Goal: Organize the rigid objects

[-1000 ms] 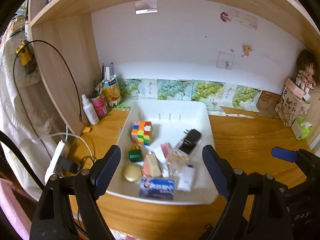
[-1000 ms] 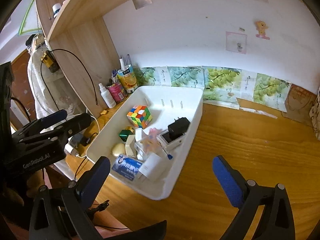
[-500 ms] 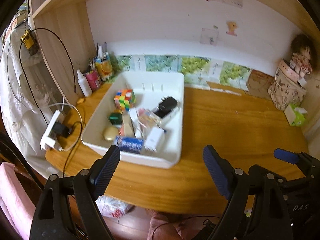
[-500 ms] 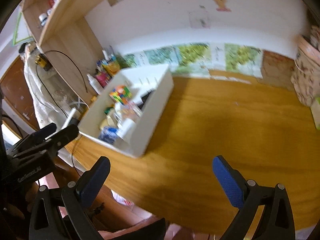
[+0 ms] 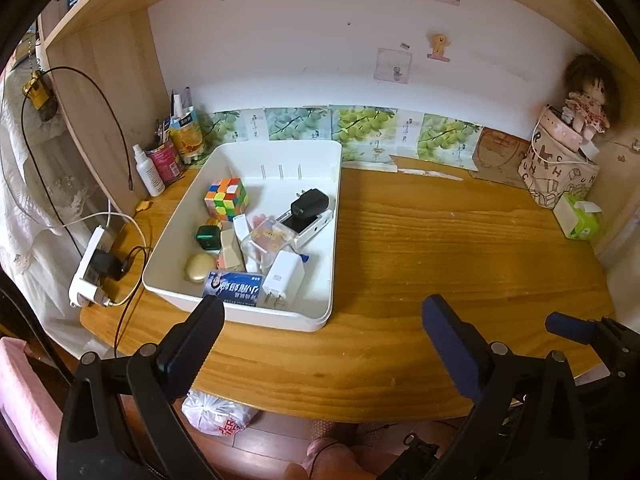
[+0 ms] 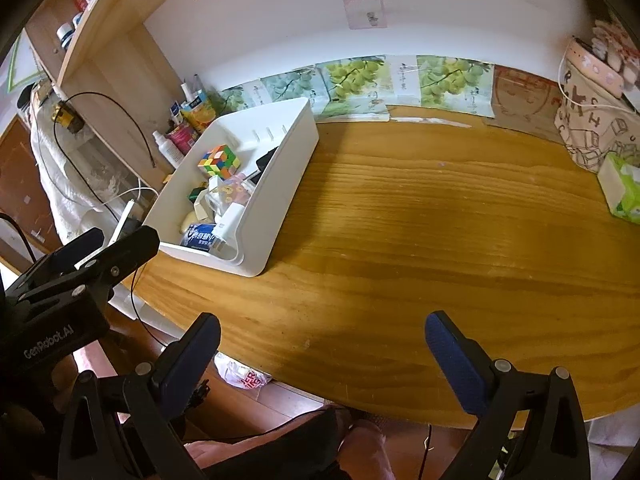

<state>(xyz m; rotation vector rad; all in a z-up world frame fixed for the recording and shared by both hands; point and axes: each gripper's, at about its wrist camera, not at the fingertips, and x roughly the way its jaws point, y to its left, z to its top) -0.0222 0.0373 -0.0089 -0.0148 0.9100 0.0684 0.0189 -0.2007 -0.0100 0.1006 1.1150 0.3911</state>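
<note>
- In the white bin (image 5: pixel 334 216): Rubik's cube (image 5: pixel 226 197) — light, stiff, hard-edged; best pinched across flat faces.
- White charger (image 5: pixel 283 279) — smooth, likely slippery.
- Left gripper (image 5: pixel 322 326), right gripper (image 6: pixel 322 340): jaws wide, empty.

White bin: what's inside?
White bin holds Rubik's cube, black charger, white charger, blue packet, gold case. Items beneath the pile are hidden.

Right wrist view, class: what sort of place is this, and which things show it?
Probably a desk nook in a home bedroom: a wooden desk under a shelf, a doll on a bag, and a white bin of small household bits.
</note>
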